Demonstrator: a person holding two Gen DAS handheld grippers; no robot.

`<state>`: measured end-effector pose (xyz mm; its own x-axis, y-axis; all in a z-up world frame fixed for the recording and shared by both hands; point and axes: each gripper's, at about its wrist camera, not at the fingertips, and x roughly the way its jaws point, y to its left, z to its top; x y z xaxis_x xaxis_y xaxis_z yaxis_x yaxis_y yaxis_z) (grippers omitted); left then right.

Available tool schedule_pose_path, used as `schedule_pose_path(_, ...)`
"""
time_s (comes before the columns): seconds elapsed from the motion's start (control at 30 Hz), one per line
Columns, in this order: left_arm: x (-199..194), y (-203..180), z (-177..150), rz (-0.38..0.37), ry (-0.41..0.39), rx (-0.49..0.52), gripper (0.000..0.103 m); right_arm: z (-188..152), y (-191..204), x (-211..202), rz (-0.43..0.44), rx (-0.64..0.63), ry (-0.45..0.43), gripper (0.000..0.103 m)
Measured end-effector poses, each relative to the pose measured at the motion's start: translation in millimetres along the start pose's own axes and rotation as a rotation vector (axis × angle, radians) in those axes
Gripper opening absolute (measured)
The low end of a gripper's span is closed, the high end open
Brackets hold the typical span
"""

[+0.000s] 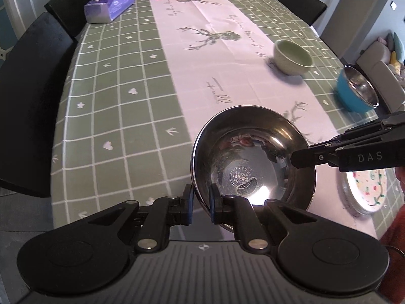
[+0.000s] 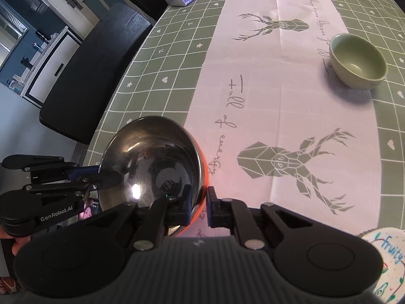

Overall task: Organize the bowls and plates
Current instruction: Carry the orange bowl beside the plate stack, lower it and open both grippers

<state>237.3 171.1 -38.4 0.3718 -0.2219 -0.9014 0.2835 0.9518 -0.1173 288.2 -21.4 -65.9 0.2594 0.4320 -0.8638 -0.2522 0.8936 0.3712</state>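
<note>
My left gripper [image 1: 201, 204] clamps the near rim of the shiny round steel bowl with an orange outer wall [image 1: 253, 159], one finger inside and one outside; my right gripper [image 2: 197, 206] pinches the opposite rim of the same bowl in like manner, so that both hold it above the near end of the green checked tablecloth with a white deer-print runner [image 1: 121, 106]. Farther along the runner sits the pale green ceramic bowl [image 1: 292, 57], upright. A blue bowl with a steel lining [image 1: 355, 90] stands near the right edge, and a white patterned plate [image 1: 364, 190] lies beside the held bowl. A purple tissue box [image 1: 110, 6] rests at the far left.
</note>
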Motion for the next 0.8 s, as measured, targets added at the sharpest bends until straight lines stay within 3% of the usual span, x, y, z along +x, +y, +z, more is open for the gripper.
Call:
schedule_pose_path(0.27, 7, -45, -11, -0.018, 0.021, 0.049, 0.015, -30, -29, -15, -0.044, 0.002, 0.034, 0.008)
schedule_pose_path(0.5, 24, -54, -10, -0.037, 0.055, 0.028, 0.015, -35, -53, -11, -0.042, 0.039, 0.044, 0.006)
schedule_pose_path(0.8, 30, -54, -4, -0.029, 0.072, 0.039, 0.015, -30, -56, -14, -0.031, 0.043, 0.017, 0.007)
